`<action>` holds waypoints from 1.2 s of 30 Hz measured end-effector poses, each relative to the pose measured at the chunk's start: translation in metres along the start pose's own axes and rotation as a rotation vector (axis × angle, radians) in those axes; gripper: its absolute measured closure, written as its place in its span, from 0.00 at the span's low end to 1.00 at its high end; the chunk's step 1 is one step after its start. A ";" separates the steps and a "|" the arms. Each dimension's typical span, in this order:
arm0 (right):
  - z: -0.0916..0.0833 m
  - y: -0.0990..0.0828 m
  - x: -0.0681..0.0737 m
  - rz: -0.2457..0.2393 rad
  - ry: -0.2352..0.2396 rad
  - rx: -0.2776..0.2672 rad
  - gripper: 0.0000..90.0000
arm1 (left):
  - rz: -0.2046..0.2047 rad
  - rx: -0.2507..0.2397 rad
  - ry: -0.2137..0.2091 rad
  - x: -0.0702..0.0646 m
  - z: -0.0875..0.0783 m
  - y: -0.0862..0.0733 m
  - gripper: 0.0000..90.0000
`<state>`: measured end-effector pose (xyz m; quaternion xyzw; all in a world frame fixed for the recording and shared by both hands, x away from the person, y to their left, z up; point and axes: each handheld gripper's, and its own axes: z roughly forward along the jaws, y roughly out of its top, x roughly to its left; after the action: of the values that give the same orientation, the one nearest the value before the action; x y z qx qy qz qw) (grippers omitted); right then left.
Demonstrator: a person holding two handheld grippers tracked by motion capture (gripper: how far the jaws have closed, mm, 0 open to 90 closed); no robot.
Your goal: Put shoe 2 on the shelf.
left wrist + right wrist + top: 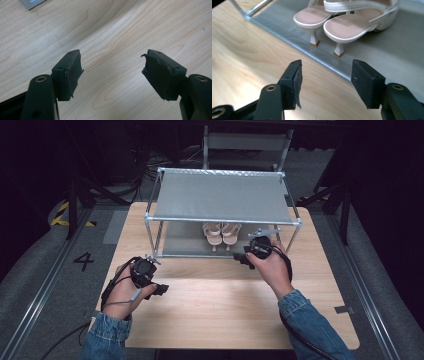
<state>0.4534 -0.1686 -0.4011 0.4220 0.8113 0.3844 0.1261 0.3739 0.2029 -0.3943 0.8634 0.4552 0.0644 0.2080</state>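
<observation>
Sandals: 2 pale heeled sandals [221, 234] stand paired on the rack's [225, 220] lower shelf, near its front edge.
Right tongs [243, 256]: wide, empty, just before that edge.
Left tongs [161, 289]: wide, empty, over the tabletop's [220, 300] near-left part.
Progress: placement looks done; only withdrawal seems left.

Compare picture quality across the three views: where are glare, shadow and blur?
High view: dark surroundings, lit table, rack shading its lower shelf. Left gripper view: curved shadow edge over the wood, soft grain. Right gripper view: sandals sharp, bright glare on the wood at left.
</observation>
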 end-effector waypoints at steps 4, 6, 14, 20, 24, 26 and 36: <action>-0.024 -0.006 -0.005 -0.008 -0.011 -0.004 0.44 | -0.002 -0.014 -0.001 0.004 -0.003 0.000 0.32; -0.037 -0.012 -0.010 -0.008 -0.014 -0.004 0.42 | -0.007 -0.020 -0.002 0.006 -0.004 -0.001 0.31; -0.075 -0.034 -0.029 -0.037 -0.055 0.043 0.40 | -0.010 -0.028 -0.006 0.013 -0.004 -0.002 0.29; -0.098 -0.050 -0.042 -0.019 -0.058 0.040 0.39 | -0.014 -0.035 -0.008 0.017 -0.004 -0.006 0.28; -0.113 -0.063 -0.051 -0.001 -0.057 0.049 0.39 | -0.027 -0.030 -0.007 0.021 -0.003 -0.009 0.28; -0.115 -0.066 -0.053 -0.006 -0.056 0.048 0.39 | -0.033 -0.030 -0.006 0.022 -0.003 -0.010 0.28; -0.117 -0.091 -0.075 -0.054 -0.068 0.065 0.39 | -0.072 -0.061 0.012 0.032 -0.001 -0.016 0.26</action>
<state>0.3835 -0.3193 -0.3981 0.4165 0.8297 0.3399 0.1501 0.3798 0.2374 -0.4027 0.8394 0.4849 0.0758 0.2336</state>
